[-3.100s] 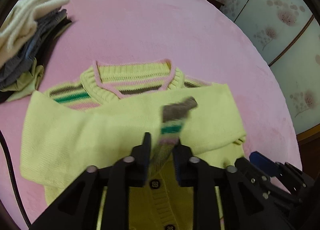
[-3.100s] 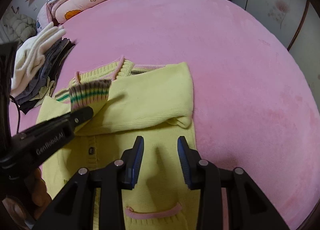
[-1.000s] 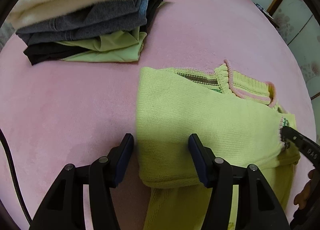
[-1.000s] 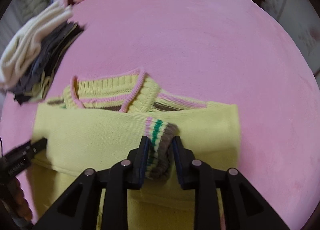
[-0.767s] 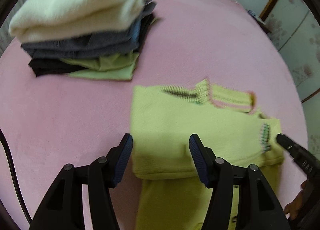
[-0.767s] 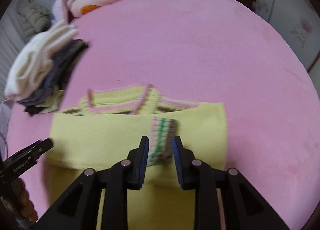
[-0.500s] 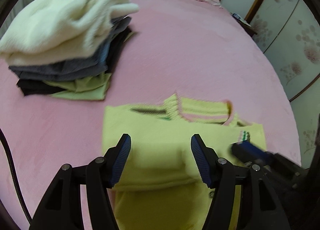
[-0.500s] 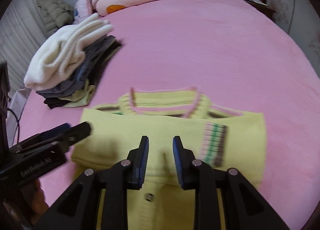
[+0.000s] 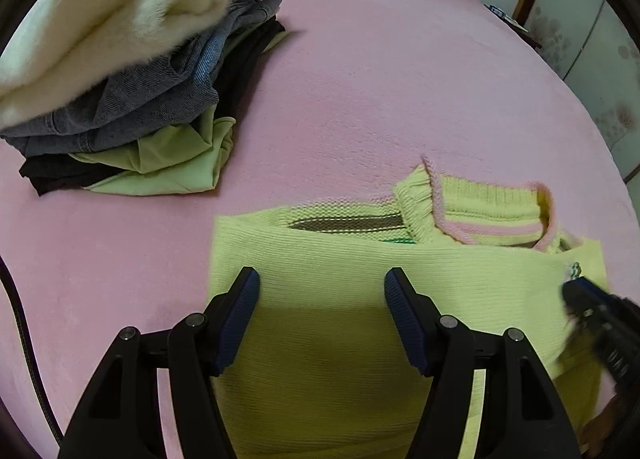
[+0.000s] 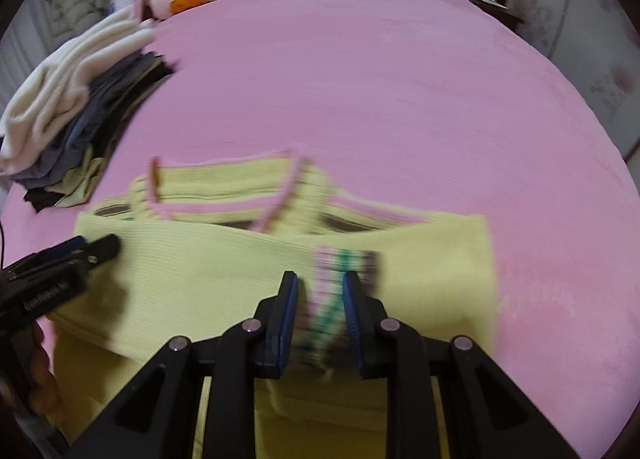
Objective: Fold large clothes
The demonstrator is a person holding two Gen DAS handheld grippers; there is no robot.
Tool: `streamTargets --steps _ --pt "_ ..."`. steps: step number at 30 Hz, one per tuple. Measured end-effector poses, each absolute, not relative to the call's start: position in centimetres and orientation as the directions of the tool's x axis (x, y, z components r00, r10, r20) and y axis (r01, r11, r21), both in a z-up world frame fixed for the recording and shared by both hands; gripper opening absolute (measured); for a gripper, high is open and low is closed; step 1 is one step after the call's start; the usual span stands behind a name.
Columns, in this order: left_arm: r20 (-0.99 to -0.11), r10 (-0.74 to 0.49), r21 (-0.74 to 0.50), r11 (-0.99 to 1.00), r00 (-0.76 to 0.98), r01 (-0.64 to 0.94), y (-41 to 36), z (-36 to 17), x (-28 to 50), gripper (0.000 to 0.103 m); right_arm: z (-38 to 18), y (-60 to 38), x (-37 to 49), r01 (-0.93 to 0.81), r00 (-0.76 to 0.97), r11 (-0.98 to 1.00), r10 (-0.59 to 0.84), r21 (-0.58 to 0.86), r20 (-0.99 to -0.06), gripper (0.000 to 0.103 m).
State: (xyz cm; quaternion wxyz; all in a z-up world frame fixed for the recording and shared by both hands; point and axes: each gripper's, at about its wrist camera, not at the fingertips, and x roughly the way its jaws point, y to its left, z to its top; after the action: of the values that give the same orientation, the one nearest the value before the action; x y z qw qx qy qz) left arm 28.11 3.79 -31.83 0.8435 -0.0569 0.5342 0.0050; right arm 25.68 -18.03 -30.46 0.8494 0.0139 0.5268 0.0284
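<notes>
A: Halfway, by the look of it. Yellow cardigan (image 9: 360, 299) flat on the pink bed (image 9: 380, 79), collar at the far side, both sleeves crossed over the chest. Body not yet folded up toward the collar.

B: And the tongs?

A: Left tongs (image 9: 322, 315) spread wide, hovering over the near-left part of the folded sleeve, gripping nothing. Right tongs (image 10: 318, 319) narrow, with the striped cuff (image 10: 344, 259) lying between the fingers; blurred there, so impossible to tell whether actually pinched or just straddled.

B: Room to work?

A: Plenty far and right: bare pink bed beyond the collar and past the cardigan's right edge. Tighter on the left, with the stack of folded clothes (image 9: 132, 79) near the cardigan's far-left corner, yet clearly apart. Near hem out of frame.
</notes>
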Motion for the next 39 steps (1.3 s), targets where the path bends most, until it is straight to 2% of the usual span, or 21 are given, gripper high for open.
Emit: streamTargets --steps 1,7,14,16,18,24,27,32,39 --pt "-0.901 -0.053 -0.088 0.994 0.431 -0.062 3.8 -31.9 28.1 0.064 -30.5 -18.7 25.5 -0.014 0.438 0.999 0.032 0.029 -0.898 0.025" --pt "-0.907 -0.063 -0.105 0.991 0.417 -0.077 4.0 -30.1 27.7 0.064 -28.6 -21.7 23.9 0.047 0.428 0.996 0.053 0.081 -0.902 0.025" --pt "-0.894 -0.123 -0.192 0.974 0.431 -0.120 5.6 -24.8 24.4 0.065 -23.8 -22.6 20.5 0.049 0.470 0.989 0.097 0.136 -0.877 0.025" --pt "-0.888 -0.108 -0.185 0.974 0.446 -0.134 5.6 -23.0 23.4 0.065 -22.1 -22.6 19.4 0.039 0.488 0.990 0.099 0.134 -0.867 0.025" --pt "-0.880 -0.077 -0.167 0.974 0.469 -0.154 5.7 -21.0 21.7 0.071 -20.5 -22.9 18.2 0.032 0.500 0.991 0.100 0.134 -0.860 0.025" --pt "-0.831 -0.081 -0.217 0.958 0.550 -0.186 6.0 -14.8 17.8 0.078 -16.3 -24.1 15.0 0.006 0.521 0.990 0.116 0.140 -0.846 0.026" --pt "-0.832 -0.039 -0.171 0.967 0.554 -0.189 5.4 -12.5 15.6 0.078 -14.5 -24.3 13.6 -0.016 0.523 0.991 0.119 0.130 -0.844 0.026" --pt "-0.827 -0.024 -0.165 0.966 0.561 -0.201 5.0 -9.2 11.6 0.078 -11.9 -24.3 11.6 -0.069 0.522 0.984 0.177 0.166 -0.834 0.026" --pt "-0.833 -0.029 -0.173 0.962 0.552 -0.210 5.3 -6.6 8.6 0.078 -8.2 -23.0 8.6 -0.169 0.572 0.982 0.165 0.081 -0.803 0.026"
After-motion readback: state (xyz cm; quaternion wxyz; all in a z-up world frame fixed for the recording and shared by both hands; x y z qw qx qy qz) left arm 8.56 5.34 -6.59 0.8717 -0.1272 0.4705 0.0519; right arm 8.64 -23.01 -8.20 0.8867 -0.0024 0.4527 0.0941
